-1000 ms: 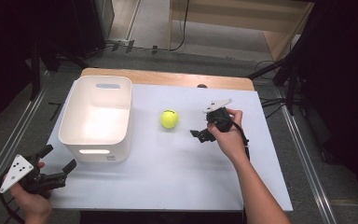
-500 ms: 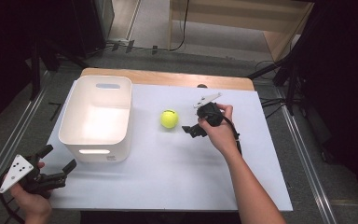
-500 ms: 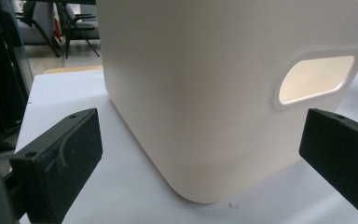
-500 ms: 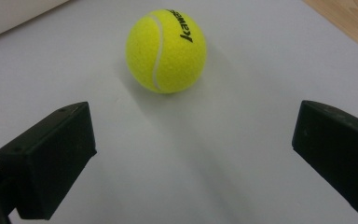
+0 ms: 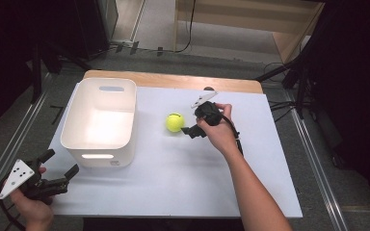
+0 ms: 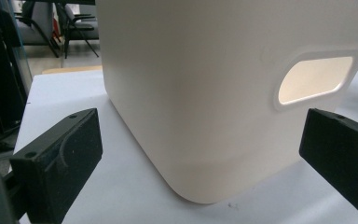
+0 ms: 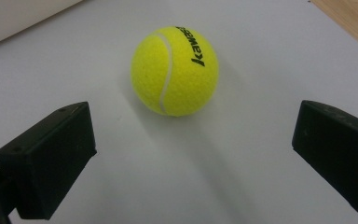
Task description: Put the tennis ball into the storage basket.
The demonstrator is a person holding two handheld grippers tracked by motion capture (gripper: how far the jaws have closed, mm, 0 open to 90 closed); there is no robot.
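White bin (image 5: 99, 120) stands on the table (image 5: 173, 178) at about 9 o'clock from the table's middle, open top up, long axis running from the near edge to the far edge; the high view looks into it and nothing lies inside. A handle slot is cut in its near wall and another in its far wall. Yellow tennis ball (image 5: 175, 122) rests on the white tabletop at about 3 o'clock from the bin, well apart from it, near the table's middle. The ball is round, so no long axis; the right gripper view shows black lettering (image 7: 195, 46) on its upper right side and a white seam curving down its left half, detail too small to read from above. Right gripper (image 5: 191, 131) sits just at 3 o'clock of the ball, pointing toward it; jaws spread wide, the ball beyond them and between their lines, untouched. Left gripper (image 5: 59, 167) is held at the table's near left corner, about 7 o'clock from the bin, jaws spread, nothing between them. The left gripper view faces the bin's near corner close up, its lit slot (image 6: 313, 79) at the right. A wooden strip (image 5: 173, 81) edges the table's far side.
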